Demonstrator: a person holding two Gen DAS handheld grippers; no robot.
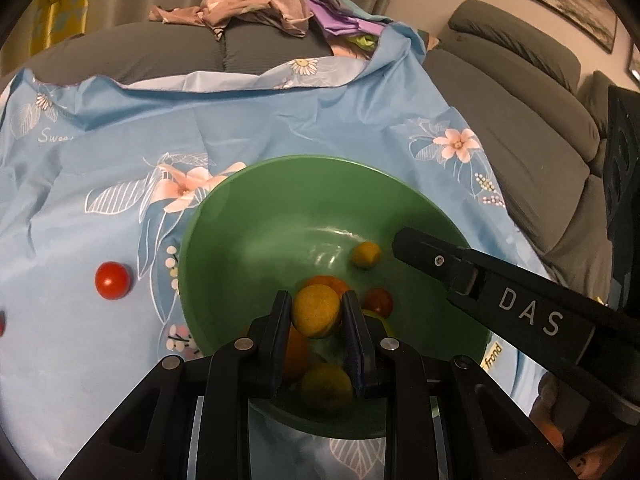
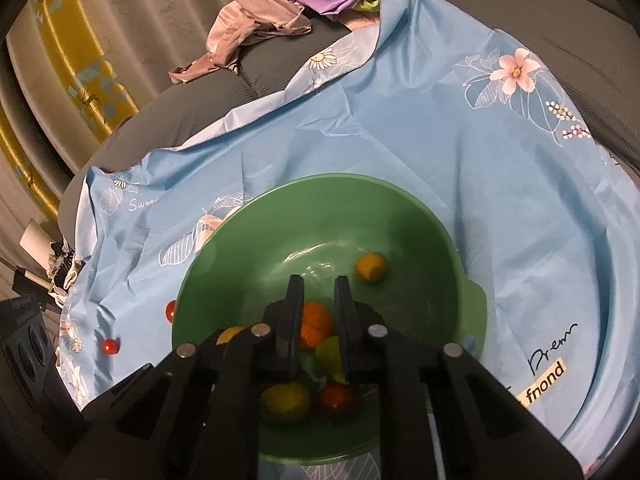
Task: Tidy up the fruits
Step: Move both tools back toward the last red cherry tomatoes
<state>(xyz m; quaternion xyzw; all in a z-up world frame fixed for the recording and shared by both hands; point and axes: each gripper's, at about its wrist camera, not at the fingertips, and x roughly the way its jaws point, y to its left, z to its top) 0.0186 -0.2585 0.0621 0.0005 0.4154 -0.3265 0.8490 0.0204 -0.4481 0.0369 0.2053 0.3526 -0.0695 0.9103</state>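
Over green bowl (image 1: 280, 200), left gripper (image 1: 316, 312) clamping yellow fruit (image 1: 316, 310), right gripper (image 2: 318, 304) closed, empty

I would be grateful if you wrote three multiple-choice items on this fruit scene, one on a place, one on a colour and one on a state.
1. Where does the round red tomato lie?
A. inside the bowl
B. on the blue floral cloth, beside the bowl
C. on the grey sofa

2. What colour is the large round plastic bowl?
A. green
B. white
C. red

3. What is the left claw doing?
A. hanging open over bare cloth
B. shut on a folded garment
C. shut on a round yellow fruit over the bowl

Answers:
1 B: the tomato rests on the cloth outside the bowl's rim.
2 A: the wall and rim of the bowl are green in both views.
3 C: both fingers press the yellow fruit's sides, with the bowl's other fruit below.
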